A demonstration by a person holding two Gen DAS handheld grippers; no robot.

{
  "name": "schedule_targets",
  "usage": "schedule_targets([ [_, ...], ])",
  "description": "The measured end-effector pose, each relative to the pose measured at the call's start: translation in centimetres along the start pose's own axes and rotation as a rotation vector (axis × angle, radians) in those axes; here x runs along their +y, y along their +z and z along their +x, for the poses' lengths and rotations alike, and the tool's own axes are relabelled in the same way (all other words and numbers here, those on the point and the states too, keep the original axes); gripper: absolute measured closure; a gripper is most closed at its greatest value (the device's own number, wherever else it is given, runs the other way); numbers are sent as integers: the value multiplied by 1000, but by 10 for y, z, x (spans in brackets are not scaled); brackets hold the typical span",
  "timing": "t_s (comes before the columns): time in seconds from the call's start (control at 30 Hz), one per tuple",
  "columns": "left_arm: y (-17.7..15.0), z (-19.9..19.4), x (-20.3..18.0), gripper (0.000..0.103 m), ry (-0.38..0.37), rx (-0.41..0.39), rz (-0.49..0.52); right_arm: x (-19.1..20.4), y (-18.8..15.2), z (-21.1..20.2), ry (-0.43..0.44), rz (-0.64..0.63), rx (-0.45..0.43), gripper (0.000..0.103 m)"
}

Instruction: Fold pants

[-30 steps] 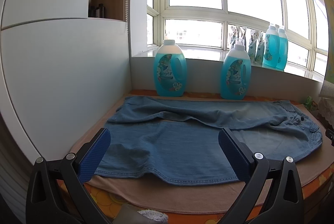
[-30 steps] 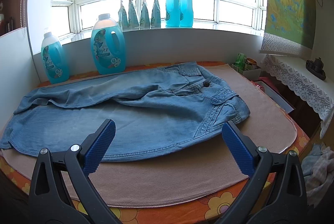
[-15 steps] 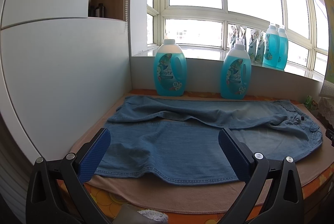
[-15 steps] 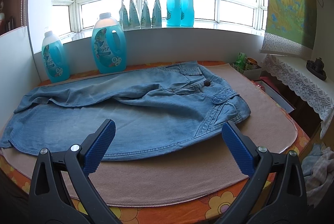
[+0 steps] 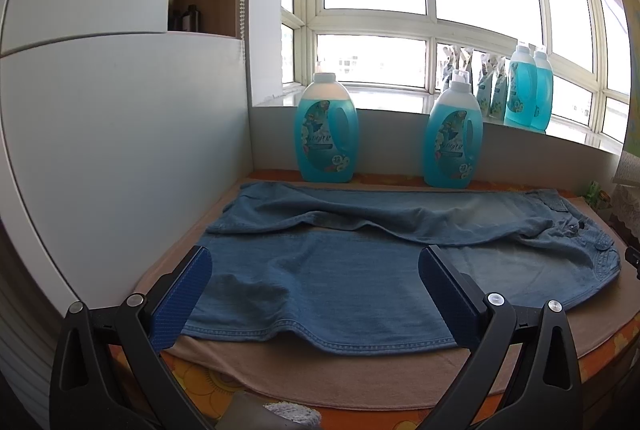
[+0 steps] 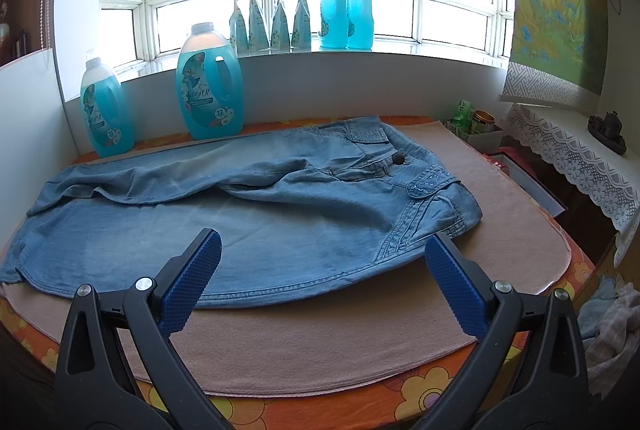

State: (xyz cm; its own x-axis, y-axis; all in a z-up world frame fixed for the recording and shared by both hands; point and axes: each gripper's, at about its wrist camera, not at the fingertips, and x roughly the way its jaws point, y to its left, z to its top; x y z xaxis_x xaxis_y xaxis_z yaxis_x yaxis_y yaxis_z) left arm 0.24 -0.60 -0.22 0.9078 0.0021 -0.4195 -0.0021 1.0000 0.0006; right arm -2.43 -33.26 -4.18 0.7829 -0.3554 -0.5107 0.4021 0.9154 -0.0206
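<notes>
Blue denim pants point(image 5: 340, 270) point(image 6: 248, 213) lie spread flat on a beige mat, legs to the left, waistband with a dark button point(image 6: 398, 159) to the right. The far leg is rumpled and partly overlaps the near one. My left gripper point(image 5: 314, 274) hovers open above the near hem of the leg end, blue pads wide apart and holding nothing. Over the near edge of the pants close to the waist, my right gripper point(image 6: 320, 258) is open too, nothing between its fingers.
The beige mat point(image 6: 340, 334) covers an orange flowered table point(image 6: 420, 390). Two large blue detergent bottles point(image 5: 326, 129) point(image 5: 452, 137) stand behind the pants; more bottles point(image 6: 346, 5) sit on the sill. A white cabinet wall point(image 5: 120, 149) bounds the left; a lace-covered shelf point(image 6: 572, 157) and small boxes point(image 6: 476, 125) the right.
Almost nothing differs. The right wrist view has shifted very slightly; the pants lie the same and both grippers stay open.
</notes>
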Motion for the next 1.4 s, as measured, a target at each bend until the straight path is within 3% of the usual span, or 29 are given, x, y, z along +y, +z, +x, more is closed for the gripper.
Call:
schedule_targets([
  [0.4, -2, 8, 7, 0, 7, 8, -2, 8, -6, 6, 28, -12, 9, 0],
  [0.73, -6, 18, 29, 0, 66, 16, 5, 22, 7, 11, 59, -59, -19, 0],
  [0.9, -6, 24, 47, 1, 89, 15, 6, 36, 14, 14, 127, -103, -67, 0],
  [1.17, 0, 39, 77, 16, 50, 46, -56, 61, 26, 31, 213, -179, -62, 0],
  [1.4, 15, 70, 83, 29, 7, 77, -7, 92, 52, 55, 283, -282, -47, 0],
])
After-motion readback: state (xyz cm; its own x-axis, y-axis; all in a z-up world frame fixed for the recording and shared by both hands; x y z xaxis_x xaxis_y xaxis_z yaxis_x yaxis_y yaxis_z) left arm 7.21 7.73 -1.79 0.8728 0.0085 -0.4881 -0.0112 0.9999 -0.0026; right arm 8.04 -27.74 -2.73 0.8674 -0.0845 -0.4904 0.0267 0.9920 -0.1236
